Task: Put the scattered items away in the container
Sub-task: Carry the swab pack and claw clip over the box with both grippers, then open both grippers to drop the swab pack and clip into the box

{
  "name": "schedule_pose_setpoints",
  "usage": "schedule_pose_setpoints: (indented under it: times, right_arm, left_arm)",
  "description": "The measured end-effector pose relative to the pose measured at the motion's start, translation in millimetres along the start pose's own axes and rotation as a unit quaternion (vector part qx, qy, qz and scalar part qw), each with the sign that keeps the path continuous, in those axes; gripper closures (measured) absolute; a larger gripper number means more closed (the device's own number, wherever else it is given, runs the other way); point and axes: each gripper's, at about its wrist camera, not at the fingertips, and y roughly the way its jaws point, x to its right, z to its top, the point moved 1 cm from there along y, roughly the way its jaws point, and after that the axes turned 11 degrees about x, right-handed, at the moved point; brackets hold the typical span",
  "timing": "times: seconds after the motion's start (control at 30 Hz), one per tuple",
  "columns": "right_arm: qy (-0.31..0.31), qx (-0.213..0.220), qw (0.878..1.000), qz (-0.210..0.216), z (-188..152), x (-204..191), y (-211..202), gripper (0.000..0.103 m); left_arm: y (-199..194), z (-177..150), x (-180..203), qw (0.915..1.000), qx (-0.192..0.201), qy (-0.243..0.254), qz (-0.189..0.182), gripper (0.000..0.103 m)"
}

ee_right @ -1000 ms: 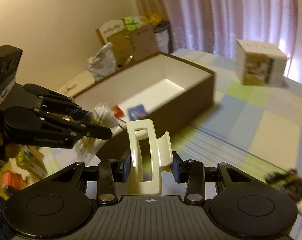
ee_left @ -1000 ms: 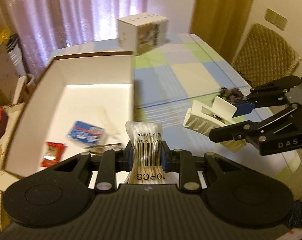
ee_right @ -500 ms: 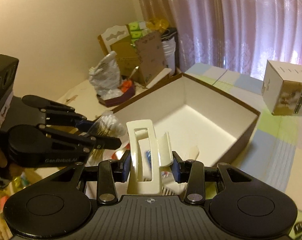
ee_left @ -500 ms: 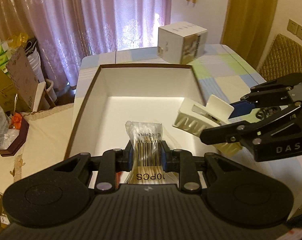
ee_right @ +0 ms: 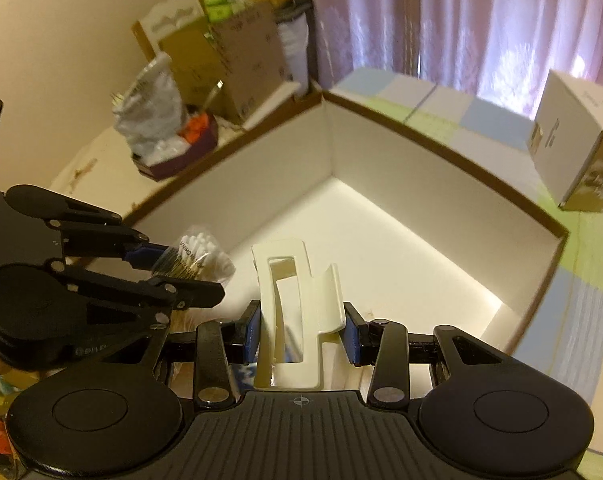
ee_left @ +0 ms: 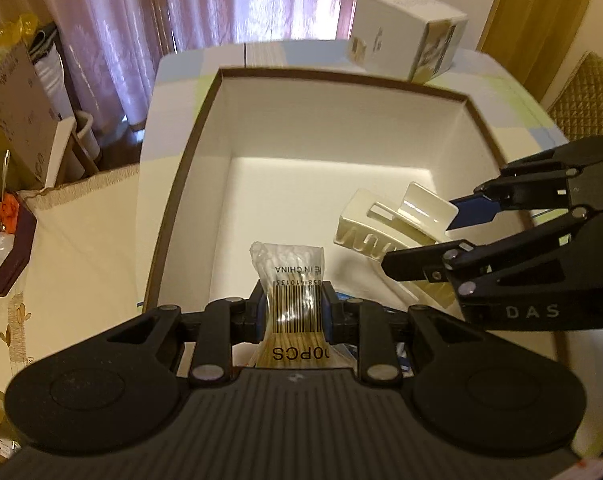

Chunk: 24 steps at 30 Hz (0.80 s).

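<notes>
Both loads have swung over the open box (ee_left: 205,128): left hand-held gripper (ee_left: 292,312) clamps the cotton-swab pack (ee_left: 289,272), right hand-held gripper (ee_right: 301,330) clamps the hair clip (ee_right: 297,312), neither released yet.

Cream hair clip (ee_right: 297,312) in the right claw (ee_right: 301,330), above the white box (ee_right: 441,184).

Left gripper (ee_left: 292,307) level, fingers pinched close on a packet of cotton swabs (ee_left: 291,280), blue pads (ee_left: 261,312) pressing its sides; right gripper (ee_right: 301,330) alongside, jaws clamped on a cream hair claw clip (ee_right: 297,312), both pointing forward, tips near each other
</notes>
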Motion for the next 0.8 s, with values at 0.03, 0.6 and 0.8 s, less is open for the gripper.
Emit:
schedule_pose_setpoints:
  times: [0.03, 0.6, 0.8]
  right_arm:
    - [0.001, -0.004, 1.0, -0.002, 2, 2, 6, 0.065]
    - [0.017, -0.028, 0.999, -0.007, 5, 12, 28, 0.065]
    - [0.022, -0.018, 1.0, 0.01, 7, 15, 23, 0.06]
  left_arm:
    - [5, 0, -1, 1.0, -0.003, 0.0, 0.001, 0.082]
    - [26, 2, -6, 0.9997, -0.015, -0.001, 0.02, 0.076]
    - [19, -1, -1, 0.9995, -0.016, 0.005, 0.028, 0.067]
